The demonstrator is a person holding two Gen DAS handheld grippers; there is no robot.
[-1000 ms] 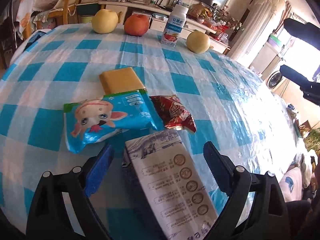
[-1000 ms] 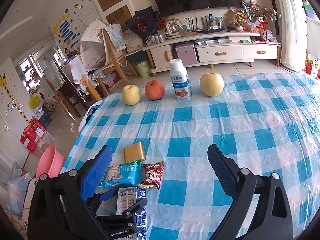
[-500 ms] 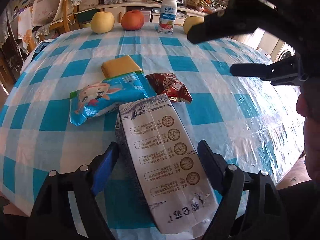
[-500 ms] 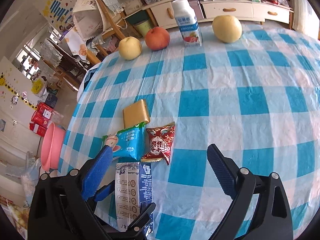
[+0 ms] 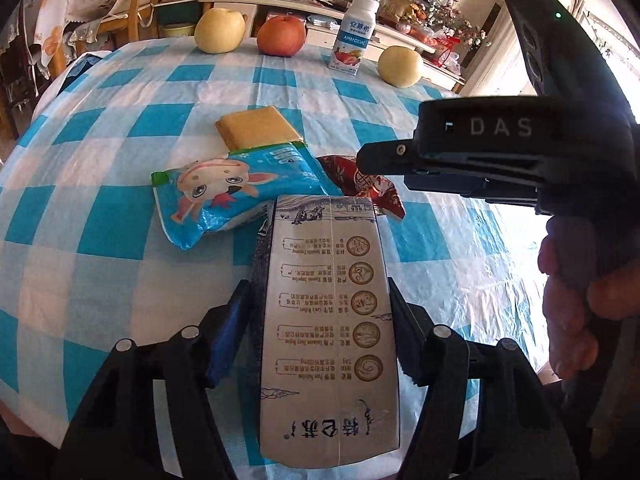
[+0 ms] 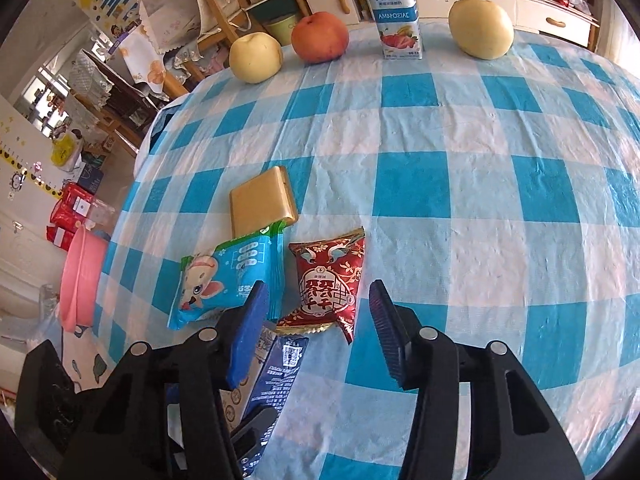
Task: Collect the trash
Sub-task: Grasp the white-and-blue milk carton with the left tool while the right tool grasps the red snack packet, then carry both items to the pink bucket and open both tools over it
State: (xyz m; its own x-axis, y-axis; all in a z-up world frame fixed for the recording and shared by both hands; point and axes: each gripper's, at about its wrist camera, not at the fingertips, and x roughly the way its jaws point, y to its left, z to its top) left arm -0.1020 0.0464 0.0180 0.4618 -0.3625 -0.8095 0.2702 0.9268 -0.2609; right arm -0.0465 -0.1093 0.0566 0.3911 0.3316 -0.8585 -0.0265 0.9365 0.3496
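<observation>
Milk carton (image 5: 330, 312) lies flat on the checked tablecloth (image 5: 120, 128), left gripper (image 5: 320, 304) closing, both pads pressed against its sides. Right gripper (image 6: 316, 304), jaws narrowing but apart, straddles the red snack packet (image 6: 326, 280). Pink basin (image 6: 80, 276) sits on the floor.

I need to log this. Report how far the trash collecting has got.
Done: nothing collected yet. In hand: left gripper, jaws just closing, clamps the milk carton; right gripper, also closing, straddles the red wrapper. Left: blue wrapper and gold packet.
</observation>
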